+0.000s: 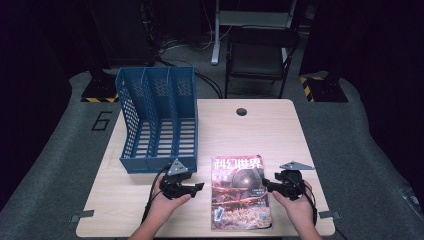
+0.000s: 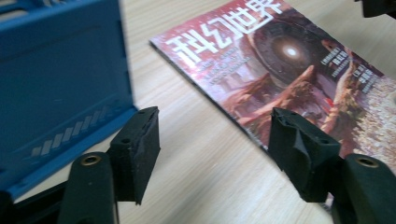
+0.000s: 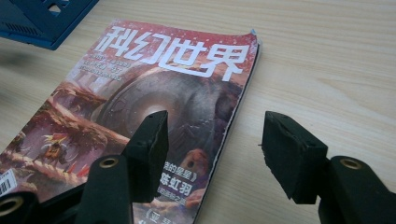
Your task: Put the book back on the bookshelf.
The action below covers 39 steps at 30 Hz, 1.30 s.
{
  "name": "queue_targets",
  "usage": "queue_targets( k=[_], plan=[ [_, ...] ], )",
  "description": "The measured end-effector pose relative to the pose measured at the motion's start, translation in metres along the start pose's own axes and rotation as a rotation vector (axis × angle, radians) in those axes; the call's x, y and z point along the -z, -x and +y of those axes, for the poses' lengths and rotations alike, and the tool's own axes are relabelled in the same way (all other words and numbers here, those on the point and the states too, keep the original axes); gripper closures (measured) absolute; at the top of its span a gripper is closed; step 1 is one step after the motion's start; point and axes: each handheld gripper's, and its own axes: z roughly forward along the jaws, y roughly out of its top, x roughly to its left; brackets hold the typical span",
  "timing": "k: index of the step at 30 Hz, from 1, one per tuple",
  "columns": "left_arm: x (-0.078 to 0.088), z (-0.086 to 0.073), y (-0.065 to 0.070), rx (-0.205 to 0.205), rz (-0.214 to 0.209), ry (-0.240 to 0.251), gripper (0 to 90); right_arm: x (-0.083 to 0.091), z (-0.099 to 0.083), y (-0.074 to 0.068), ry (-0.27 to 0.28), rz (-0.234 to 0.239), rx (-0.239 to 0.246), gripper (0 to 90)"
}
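A magazine [image 1: 239, 192] with a red cover and white title lies flat on the wooden table [image 1: 280, 130], near the front edge. My left gripper [image 1: 200, 186] is just left of it, pointing at its left edge. In the left gripper view the gripper [image 2: 212, 140] is open over bare table, one jaw by the blue file rack [image 2: 60, 79] and the other over the magazine [image 2: 289, 70]. My right gripper [image 1: 265, 184] is at the magazine's right side. In the right gripper view it [image 3: 215, 140] stands open astride the right edge of the magazine [image 3: 154, 88], holding nothing.
The blue file rack [image 1: 159, 120] with three slots stands at the table's left, just behind my left gripper. A round cable hole [image 1: 241, 111] sits at the table's far middle. A dark chair [image 1: 260, 55] stands beyond the table.
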Motion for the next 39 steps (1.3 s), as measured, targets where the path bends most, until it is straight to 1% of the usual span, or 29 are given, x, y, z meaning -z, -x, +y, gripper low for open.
queue_targets(
  k=[1, 2, 5, 6, 8, 9, 10, 12, 14, 15, 18, 19, 20, 21, 22, 24, 26, 27, 32, 33, 34, 35, 36, 37, 38, 39],
  plan=[
    [-0.002, 0.001, 0.002, -0.005, -0.008, -0.011, 36.6, -0.001, -0.001, -0.002, 0.000, 0.004, -0.018, 41.3],
    [-0.006, 0.001, 0.006, -0.003, -0.015, -0.009, 38.1, -0.004, -0.004, -0.004, 0.005, 0.014, -0.030, 41.3],
    [-0.009, 0.001, 0.010, 0.002, -0.018, -0.013, 39.8, -0.006, -0.007, -0.005, 0.007, 0.016, -0.033, 41.3],
    [-0.010, 0.001, 0.010, -0.002, -0.020, -0.014, 40.7, -0.008, -0.011, -0.006, 0.009, 0.019, -0.030, 41.3],
    [-0.012, 0.000, 0.012, 0.003, -0.021, -0.016, 41.3, -0.009, -0.014, -0.006, 0.001, 0.020, -0.027, 41.3],
    [-0.015, -0.001, 0.015, 0.016, -0.030, -0.012, 41.6, -0.010, -0.016, -0.006, -0.002, 0.020, -0.019, 41.4],
    [-0.015, -0.001, 0.015, 0.016, -0.030, -0.012, 42.2, -0.010, -0.016, -0.006, -0.002, 0.020, -0.019, 41.4],
    [-0.017, -0.002, 0.017, 0.025, -0.032, -0.018, 42.3, -0.012, -0.018, -0.007, -0.013, 0.024, -0.027, 41.5],
    [-0.019, -0.003, 0.018, 0.031, -0.034, -0.009, 42.3, -0.012, -0.021, -0.008, -0.011, 0.036, -0.037, 41.5],
    [-0.019, -0.003, 0.018, 0.033, -0.042, -0.009, 42.3, -0.012, -0.021, -0.008, -0.011, 0.036, -0.037, 41.5],
    [-0.022, -0.005, 0.021, 0.046, -0.048, -0.014, 43.5, -0.013, -0.022, -0.009, -0.008, 0.036, -0.024, 41.4],
    [-0.023, -0.005, 0.022, 0.040, -0.057, -0.026, 44.5, -0.014, -0.023, -0.009, -0.006, 0.038, -0.029, 41.4],
    [-0.023, -0.005, 0.022, 0.040, -0.057, -0.026, 44.5, -0.014, -0.023, -0.009, -0.006, 0.038, -0.029, 41.4],
    [-0.025, -0.006, 0.023, 0.035, -0.053, -0.026, 44.6, -0.014, -0.024, -0.008, -0.010, 0.039, -0.047, 41.2],
    [-0.026, -0.006, 0.023, 0.033, -0.053, -0.035, 44.6, -0.014, -0.024, -0.006, -0.007, 0.042, -0.048, 41.2],
    [-0.027, -0.007, 0.024, 0.039, -0.051, -0.033, 44.7, -0.015, -0.025, -0.005, -0.004, 0.042, -0.052, 41.2],
    [-0.030, -0.007, 0.025, 0.042, -0.048, -0.039, 44.7, -0.016, -0.025, -0.004, -0.010, 0.043, -0.066, 41.2],
    [-0.032, -0.009, 0.028, 0.075, -0.062, -0.039, 44.6, -0.018, -0.026, -0.003, -0.014, 0.046, -0.066, 41.2],
    [-0.037, -0.010, 0.030, 0.067, -0.064, -0.043, 44.3, -0.021, -0.026, -0.002, -0.023, 0.044, -0.066, 41.2],
    [-0.038, -0.010, 0.029, 0.052, -0.059, -0.045, 44.3, -0.022, -0.027, -0.002, -0.024, 0.046, -0.071, 41.3],
    [-0.039, -0.010, 0.031, 0.064, -0.064, -0.049, 44.3, -0.022, -0.027, -0.002, -0.024, 0.046, -0.071, 41.3],
    [-0.041, -0.010, 0.031, 0.051, -0.063, -0.054, 44.6, -0.023, -0.027, -0.002, -0.032, 0.045, -0.071, 41.3],
    [-0.043, -0.011, 0.032, 0.060, -0.062, -0.061, 44.9, -0.024, -0.028, -0.002, -0.033, 0.045, -0.069, 41.3],
    [-0.044, -0.012, 0.033, 0.061, -0.061, -0.066, 45.1, -0.025, -0.028, -0.001, -0.034, 0.044, -0.061, 41.3],
    [-0.046, -0.012, 0.033, 0.048, -0.059, -0.071, 45.2, -0.025, -0.028, -0.001, -0.037, 0.043, -0.063, 41.3],
    [-0.047, -0.013, 0.036, 0.075, -0.063, -0.069, 45.2, -0.025, -0.028, -0.001, -0.037, 0.043, -0.063, 41.3]
  ],
)
